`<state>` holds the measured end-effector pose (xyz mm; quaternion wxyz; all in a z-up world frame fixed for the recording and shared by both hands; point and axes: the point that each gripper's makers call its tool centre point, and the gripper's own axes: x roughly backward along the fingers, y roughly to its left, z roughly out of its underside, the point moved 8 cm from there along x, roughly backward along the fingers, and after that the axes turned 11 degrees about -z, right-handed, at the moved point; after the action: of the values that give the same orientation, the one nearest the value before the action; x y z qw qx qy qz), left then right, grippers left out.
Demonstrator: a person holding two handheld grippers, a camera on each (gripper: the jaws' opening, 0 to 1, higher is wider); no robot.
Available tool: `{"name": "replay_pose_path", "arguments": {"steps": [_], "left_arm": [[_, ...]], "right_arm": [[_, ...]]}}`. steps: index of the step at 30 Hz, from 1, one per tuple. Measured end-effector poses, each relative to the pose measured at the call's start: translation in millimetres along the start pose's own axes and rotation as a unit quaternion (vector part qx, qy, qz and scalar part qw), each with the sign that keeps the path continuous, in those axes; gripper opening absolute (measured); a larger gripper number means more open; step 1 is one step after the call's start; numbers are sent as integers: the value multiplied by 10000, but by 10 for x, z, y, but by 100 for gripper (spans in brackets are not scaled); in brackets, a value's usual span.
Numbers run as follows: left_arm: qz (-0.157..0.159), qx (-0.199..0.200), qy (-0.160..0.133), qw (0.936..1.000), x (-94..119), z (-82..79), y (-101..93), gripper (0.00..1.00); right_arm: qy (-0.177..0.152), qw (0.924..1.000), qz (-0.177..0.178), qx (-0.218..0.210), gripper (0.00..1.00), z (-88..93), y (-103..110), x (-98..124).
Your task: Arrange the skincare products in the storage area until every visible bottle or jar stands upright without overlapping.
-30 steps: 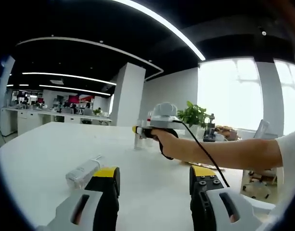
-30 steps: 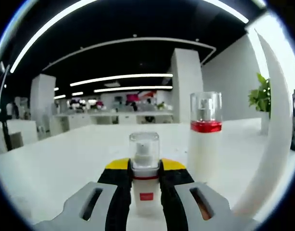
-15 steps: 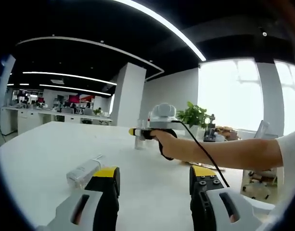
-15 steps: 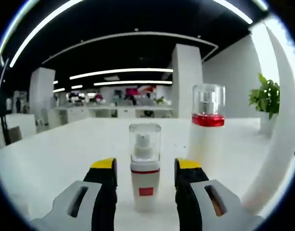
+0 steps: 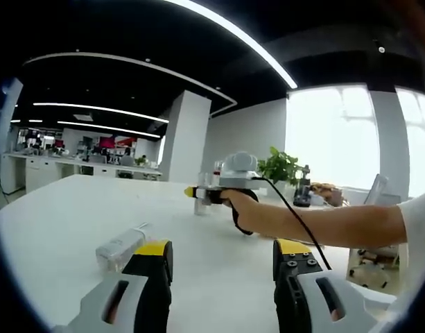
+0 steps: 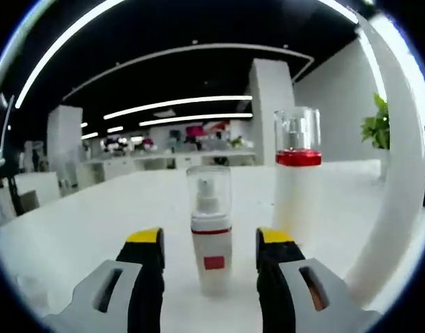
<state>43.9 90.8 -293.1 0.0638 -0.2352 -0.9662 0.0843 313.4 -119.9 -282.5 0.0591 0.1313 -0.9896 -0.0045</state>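
In the right gripper view a small white pump bottle with a clear cap and red label stands upright on the white table, between the jaws of my open right gripper without touching them. A taller white bottle with a red band and clear cap stands upright behind it to the right. In the left gripper view a clear bottle lies on its side on the table, just beyond the left jaw of my open left gripper. Farther off, the right gripper, held in a hand, sits at the small upright bottles.
A forearm crosses the left gripper view from the right. A potted plant and other items stand at the table's far end. A white pillar rises close on the right of the right gripper view. Office desks lie far behind.
My right gripper has opened and let go of the small pump bottle, which now stands free. The gripper has drawn back slightly. My left gripper has stayed still.
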Motion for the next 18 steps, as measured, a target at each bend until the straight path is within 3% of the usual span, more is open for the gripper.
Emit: {"name": "replay_pose_path", "arguments": {"steps": [6,10,14,18], "left_arm": [[30,16,-8,10000,32,16,8,60],[39,11,-2,10000,37,21,5,60],[32,8,-6,10000,44,12,11,60],[14,13,-23,10000,54,0,28,60]], "right_arm": [[21,9998,-128,144,55,88,112,184],[17,9997,-147,185,55,79,105,168],[-45,9994,-262,227,55,72,206,409],[-153,9993,-273,204,54,28,183,450]]}}
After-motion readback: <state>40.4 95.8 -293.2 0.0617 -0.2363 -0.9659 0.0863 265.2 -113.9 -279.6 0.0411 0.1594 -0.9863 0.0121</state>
